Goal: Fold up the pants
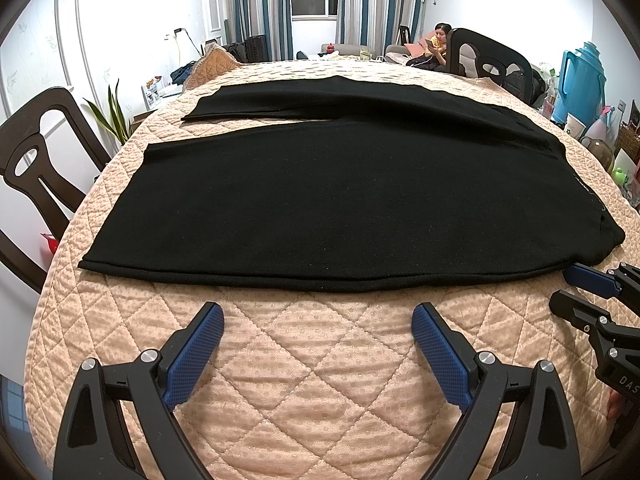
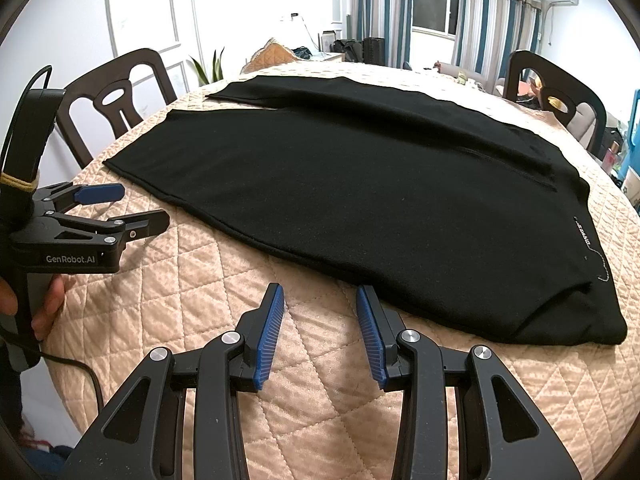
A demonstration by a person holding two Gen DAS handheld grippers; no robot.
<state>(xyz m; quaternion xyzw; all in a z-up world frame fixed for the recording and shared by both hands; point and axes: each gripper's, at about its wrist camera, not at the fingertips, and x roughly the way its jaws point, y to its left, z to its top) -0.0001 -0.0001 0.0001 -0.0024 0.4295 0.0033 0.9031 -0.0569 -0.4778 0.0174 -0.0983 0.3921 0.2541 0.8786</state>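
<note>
While your left gripper (image 1: 318, 320) and right gripper (image 2: 320, 304) hover spread and empty, black knit pants (image 1: 340, 192) lie flat on the peach quilted table cover (image 1: 300, 360); only your right view shows white waistband lettering (image 2: 585, 232).

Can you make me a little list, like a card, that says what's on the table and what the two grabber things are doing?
Thing to fold: black pants, spread flat, both legs side by side
Underneath: quilted peach table cover
Left gripper: jaws open, holding nothing, just short of the pants' near edge
Right gripper: jaws open, holding nothing, near the pants' edge
Folding started: no fold visible yet
Around the table: dark wooden chairs
</note>
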